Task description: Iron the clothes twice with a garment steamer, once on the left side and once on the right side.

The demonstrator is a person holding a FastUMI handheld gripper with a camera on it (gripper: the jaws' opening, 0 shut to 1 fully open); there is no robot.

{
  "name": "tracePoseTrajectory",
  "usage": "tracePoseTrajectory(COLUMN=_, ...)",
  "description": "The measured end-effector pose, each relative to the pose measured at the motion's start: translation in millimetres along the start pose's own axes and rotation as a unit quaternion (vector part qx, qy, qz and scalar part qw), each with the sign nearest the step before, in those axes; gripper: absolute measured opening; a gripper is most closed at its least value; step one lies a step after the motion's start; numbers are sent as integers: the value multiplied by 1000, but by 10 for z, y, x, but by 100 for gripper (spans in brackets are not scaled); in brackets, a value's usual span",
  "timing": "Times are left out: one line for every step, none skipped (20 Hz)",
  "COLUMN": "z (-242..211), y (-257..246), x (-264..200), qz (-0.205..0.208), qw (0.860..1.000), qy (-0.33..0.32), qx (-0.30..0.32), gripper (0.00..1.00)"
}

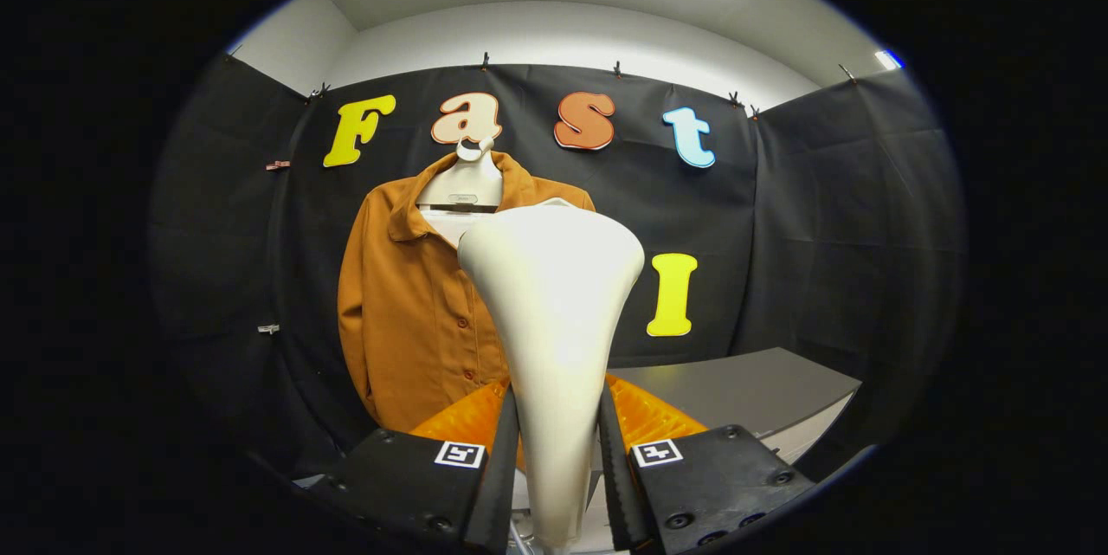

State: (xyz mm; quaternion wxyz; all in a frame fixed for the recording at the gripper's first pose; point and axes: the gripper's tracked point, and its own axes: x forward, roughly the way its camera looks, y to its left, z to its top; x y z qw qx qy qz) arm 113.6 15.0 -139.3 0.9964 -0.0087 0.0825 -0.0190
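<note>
Fingers [558, 451] are clamped on the steamer's [554, 312] narrow handle — one finger pressed to each side, head held upright between them. Just beyond, a brown shirt [415, 304] is seen hanging on a hanger [463, 183] against the booth wall — its right half hidden by the steamer. A grey counter [753, 390] lies off to the right.

No readable text, label or number anywhere.

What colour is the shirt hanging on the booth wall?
Plain burnt orange shirt, best in the gripper view; the gripper is shut on the steamer ahead of it.
</note>
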Motion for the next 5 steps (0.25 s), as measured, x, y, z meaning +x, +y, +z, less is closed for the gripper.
tracePoseTrajectory(z=-1, y=-6, x=-3, qz=0, qw=1000, qy=0, qx=0, gripper=47)
tracePoseTrajectory(z=1, y=-11, x=-4, qz=0, qw=1000, qy=0, qx=1, gripper=47)
tracePoseTrajectory(z=3, y=-10, x=-6, qz=0, qw=1000, qy=-1, qx=0, gripper=47)
tracePoseTrajectory(z=4, y=-10, x=-3, qz=0, qw=1000, qy=-1, qx=-1, gripper=47)
tracePoseTrajectory(z=7, y=-13, x=-5, qz=0, qw=1000, qy=0, qx=-1, gripper=47)
